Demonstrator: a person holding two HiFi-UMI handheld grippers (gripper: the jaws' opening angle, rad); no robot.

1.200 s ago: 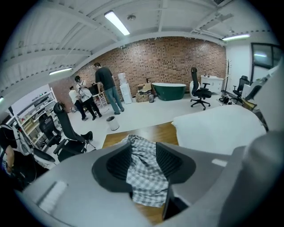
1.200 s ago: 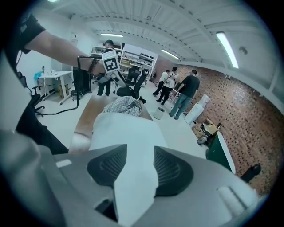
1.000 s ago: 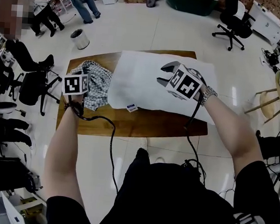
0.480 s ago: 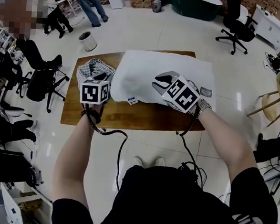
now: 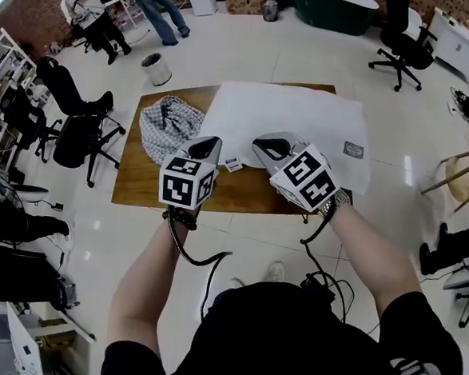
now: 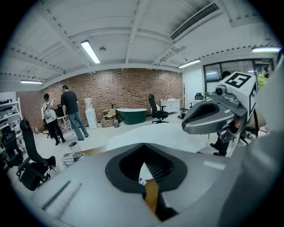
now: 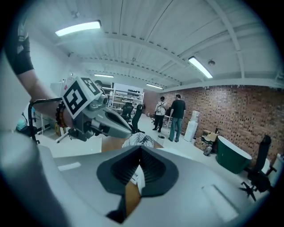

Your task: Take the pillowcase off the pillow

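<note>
Since a second ago both hands have drawn back from over the bedding toward the person. The left gripper [image 5: 204,148] has left the checked cloth and swung in beside the right gripper [image 5: 269,146], so the two now hang close together above the near edge of the wooden table [image 5: 138,193]. Their jaws have just been closing. Both gripper views show each pair brought together with nothing between them, only the distant table showing through the notch. That looks like a rest pose, the hands pulled clear because nothing is left to grip. The table carries everything. The bare white pillow [image 5: 296,115] lies flat across its right and far part and overhangs the right edge, probably left where it slid free. The pillowcase [image 5: 169,127], a checked cloth, sits crumpled in a heap on the left part of the table, just beside the pillow and no longer around it, so the task appears finished. A small label [image 5: 234,164] juts from the pillow's near left corner, close under the closed jaws.
</note>
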